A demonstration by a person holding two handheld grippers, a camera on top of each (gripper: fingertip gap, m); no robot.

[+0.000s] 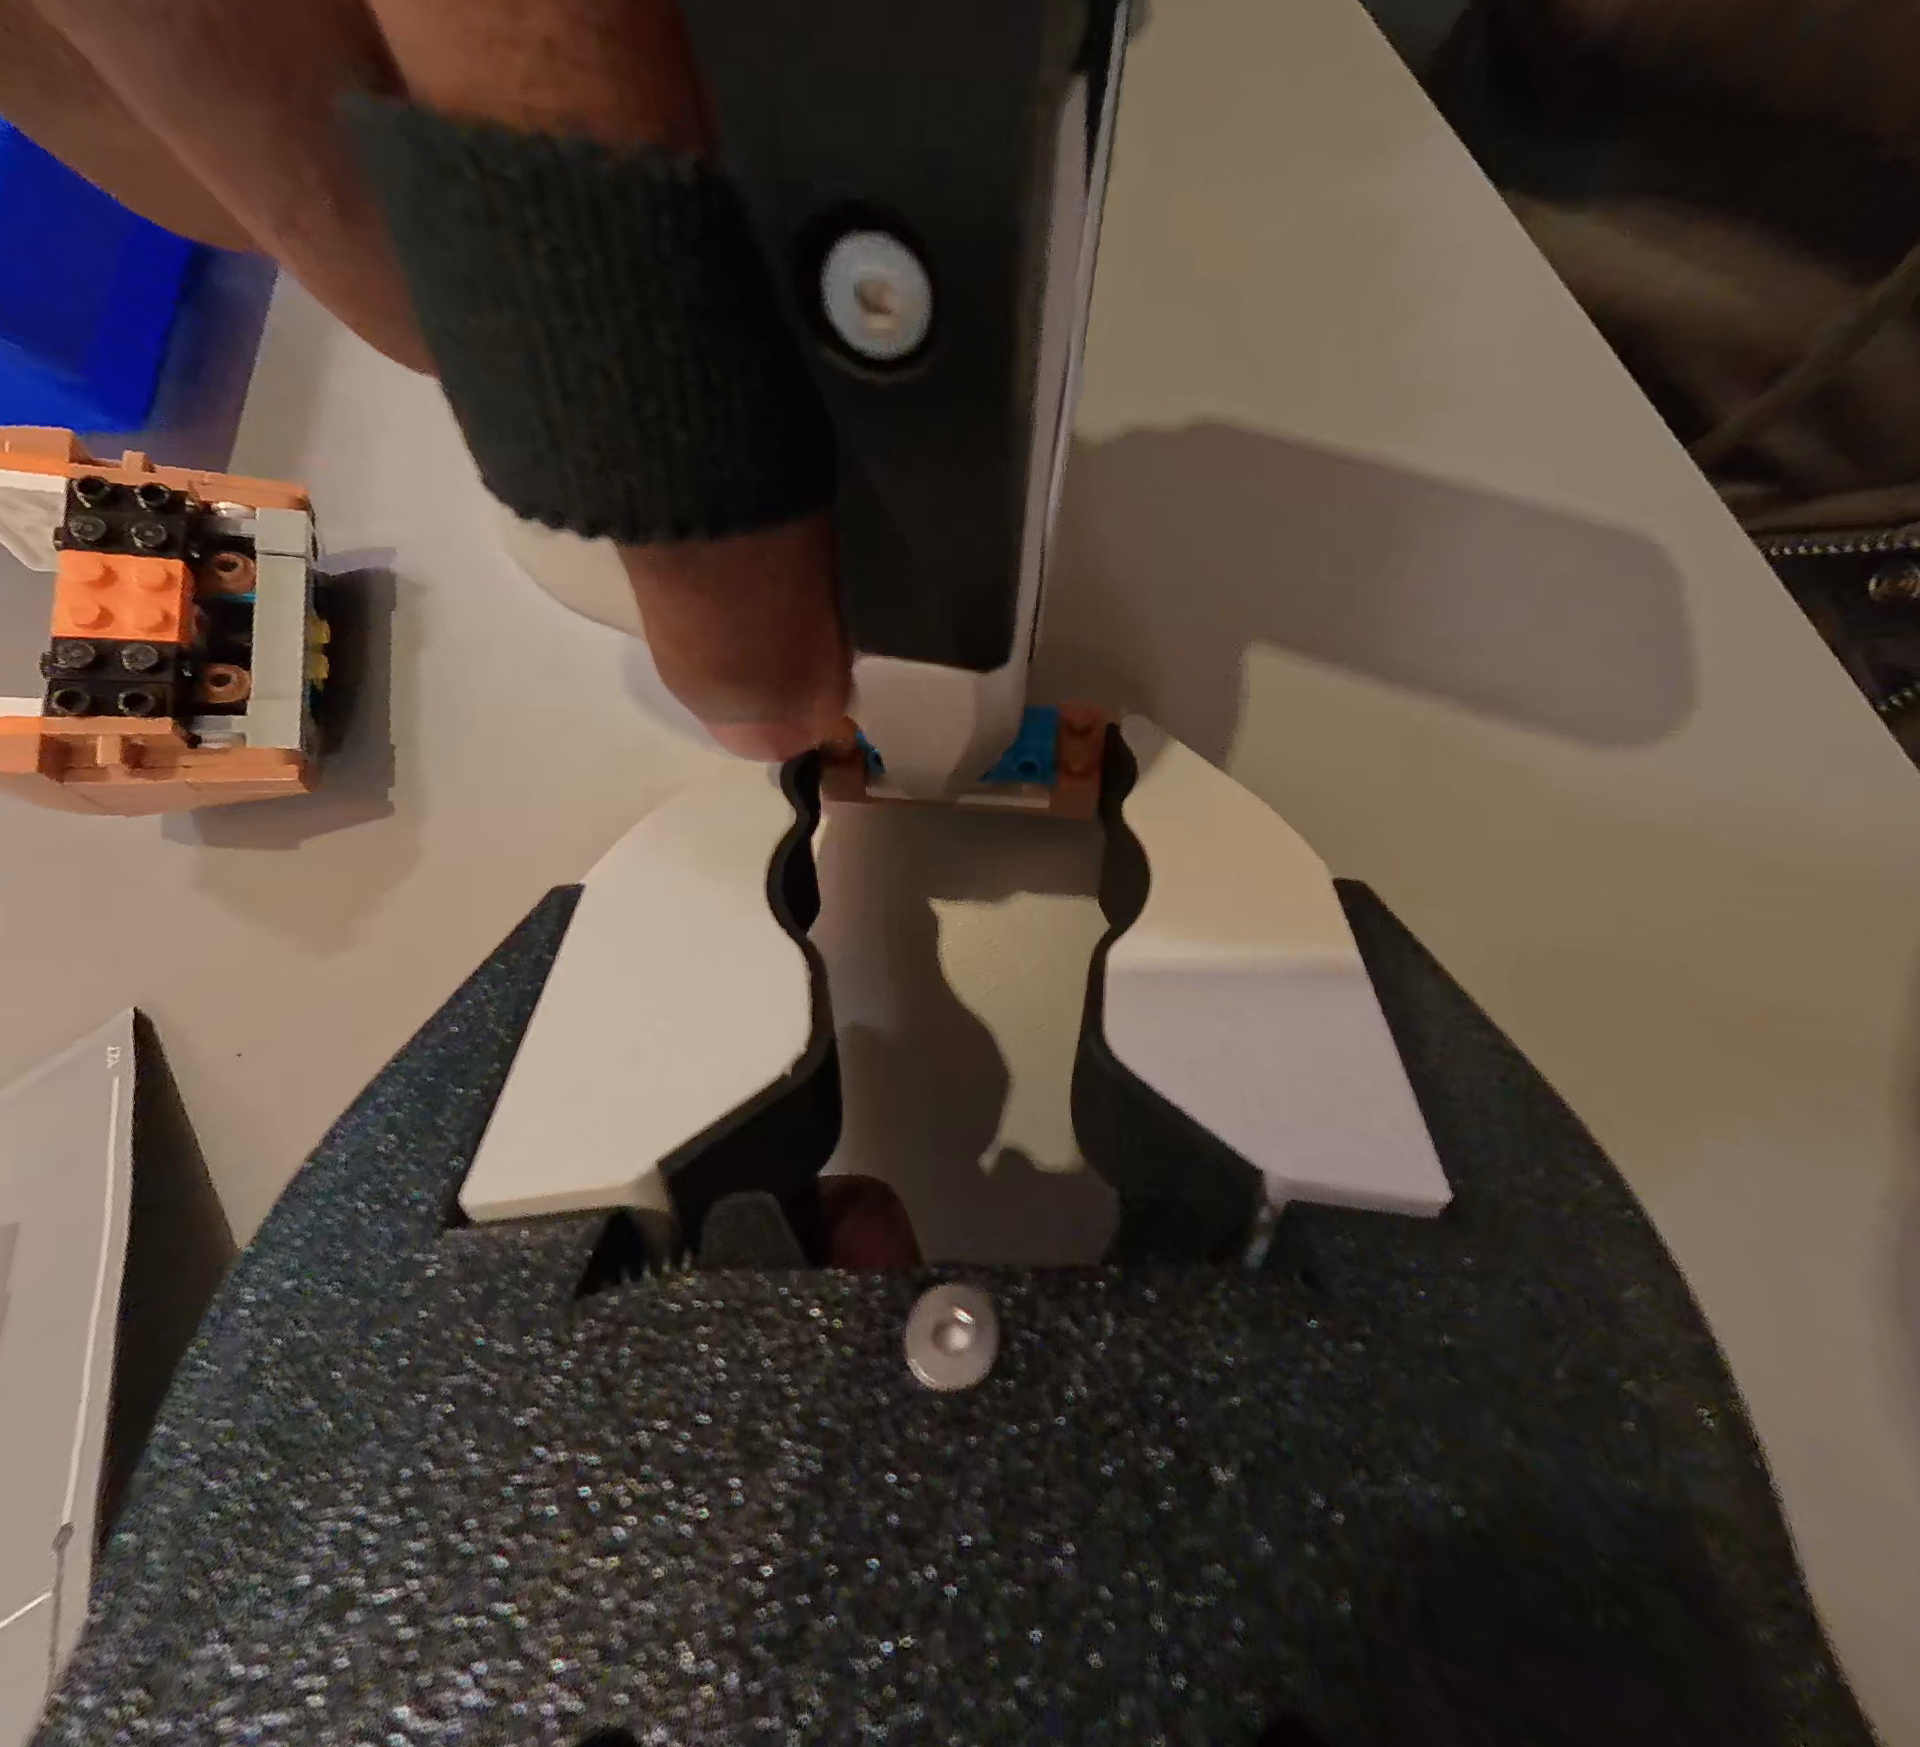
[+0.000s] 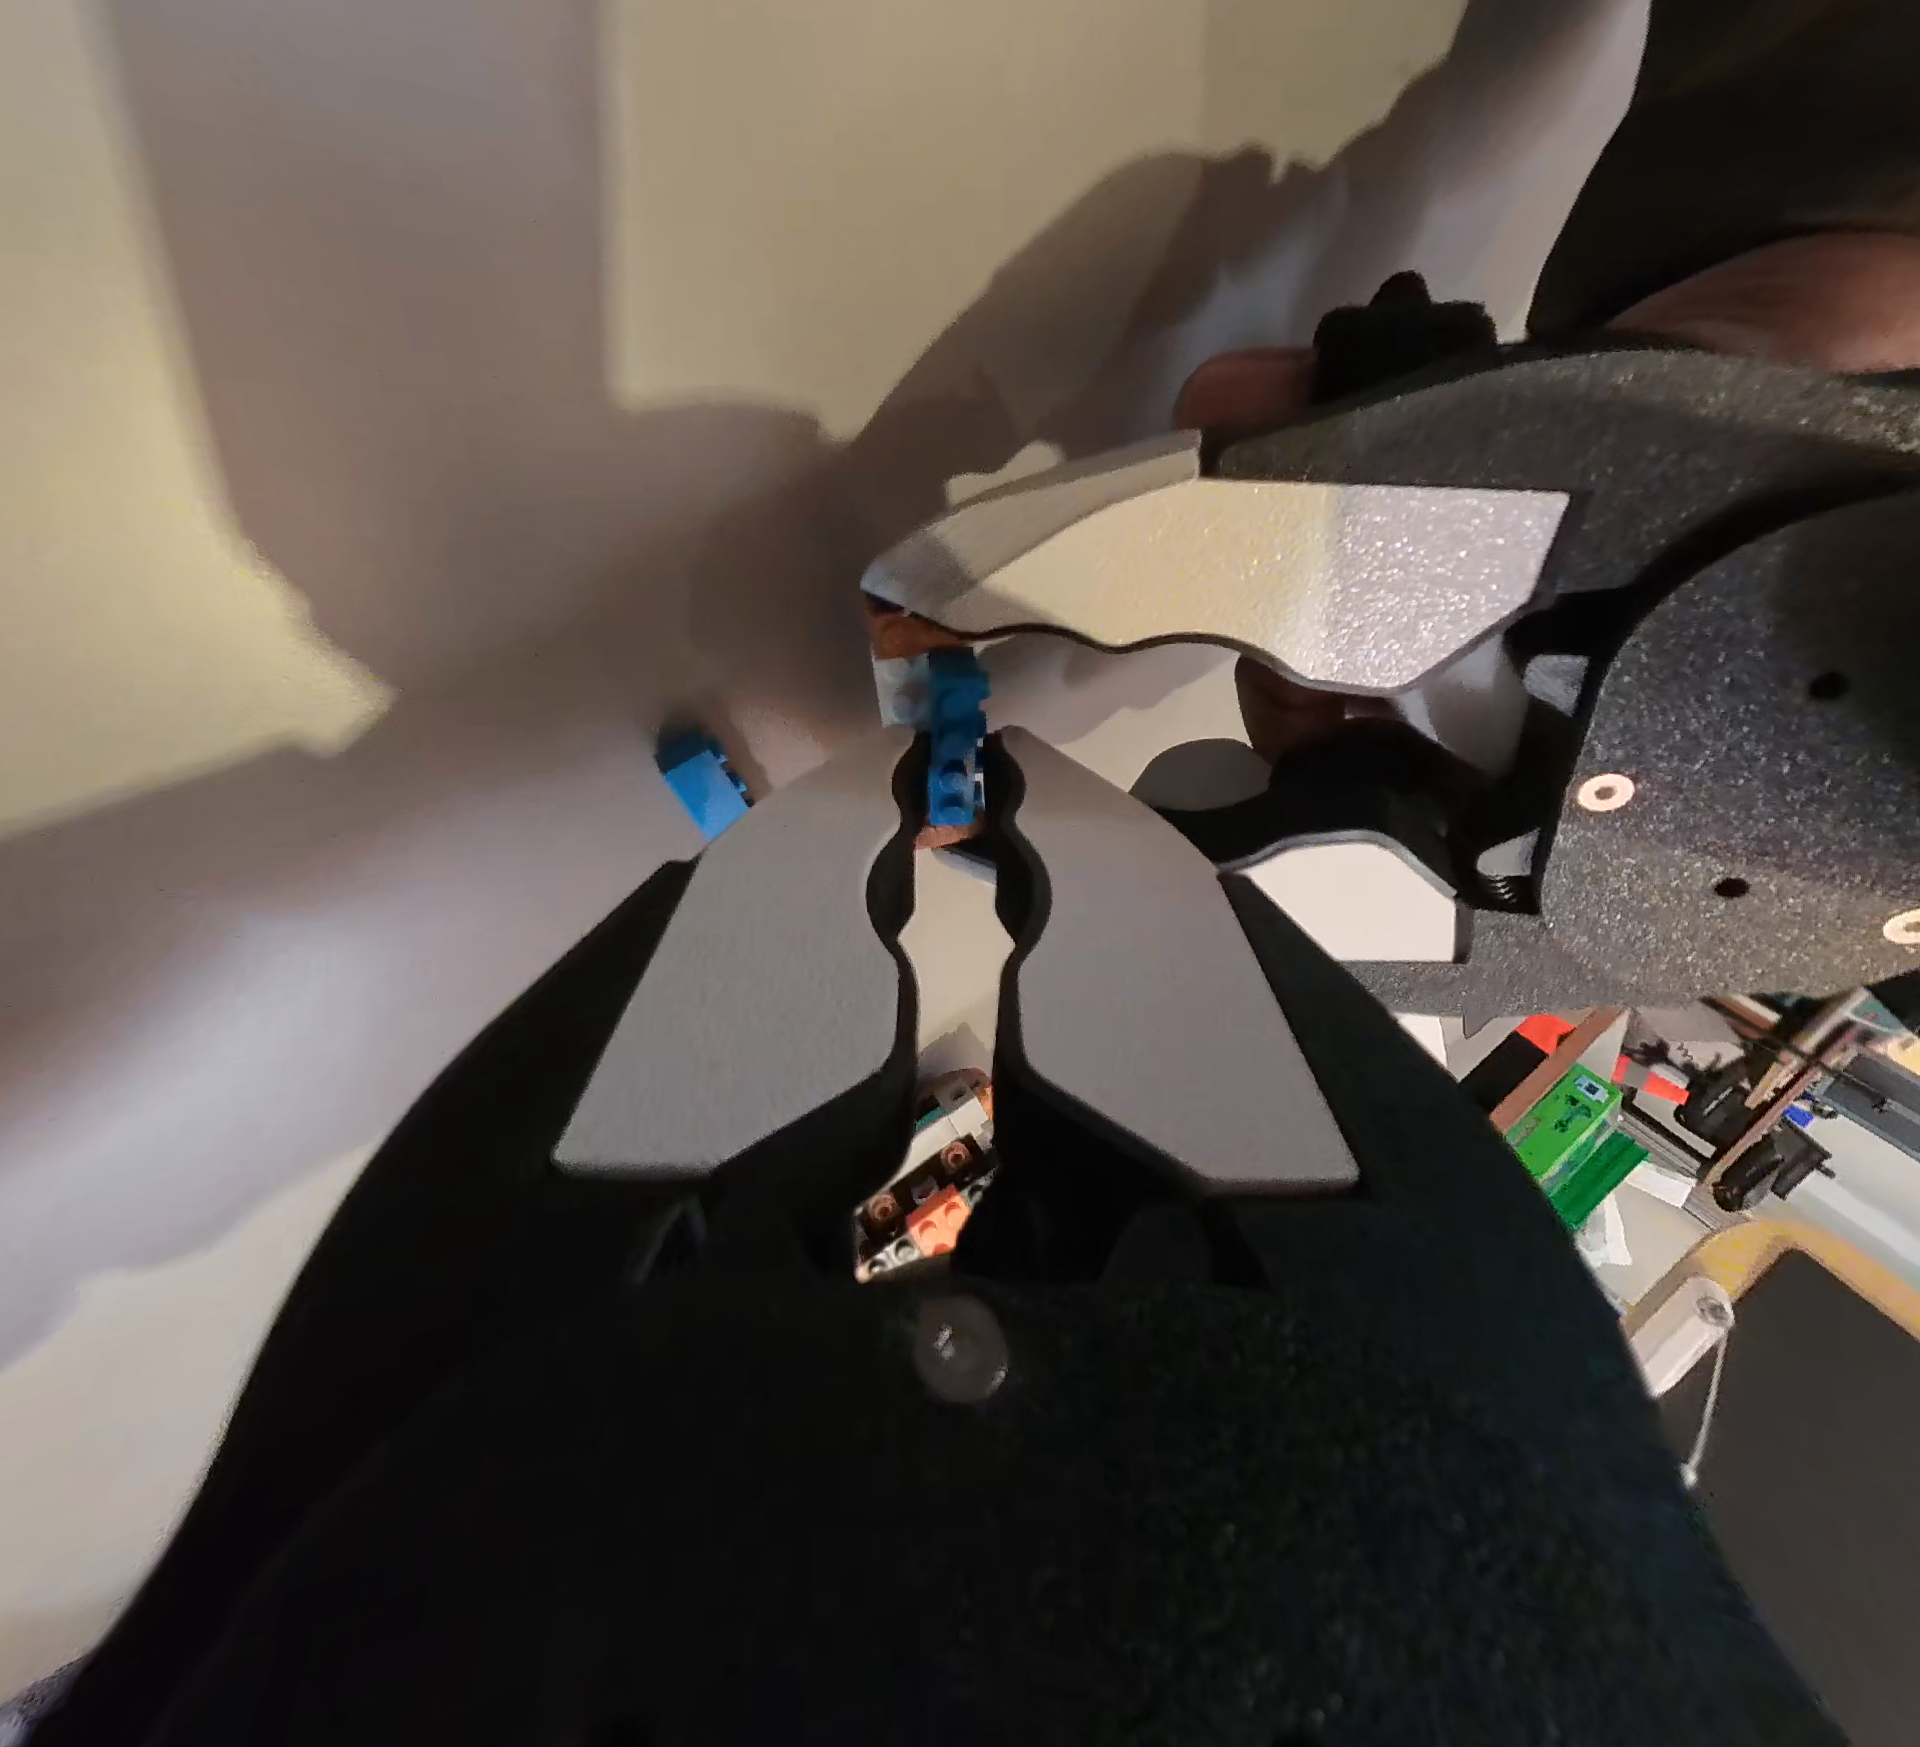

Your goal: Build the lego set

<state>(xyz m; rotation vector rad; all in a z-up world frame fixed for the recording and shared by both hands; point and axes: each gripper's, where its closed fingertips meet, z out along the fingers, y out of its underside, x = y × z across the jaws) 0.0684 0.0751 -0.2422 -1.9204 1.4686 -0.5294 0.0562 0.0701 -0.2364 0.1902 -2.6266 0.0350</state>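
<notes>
Pale table (image 1: 1351, 347), left claw (image 1: 961, 788) clamping lego piece (image 1: 1039, 767) crosswise, right claw (image 2: 951, 788) clamping its blue brick (image 2: 954, 762).

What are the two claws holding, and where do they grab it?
The left claw pinches the small brick piece by its two brown ends. The right claw grips its blue part.

You have: a blue bin (image 1: 73, 284) at the white table's (image 1: 1351, 409) left edge; a grey box (image 1: 62, 1282) at its near-left corner.
</notes>
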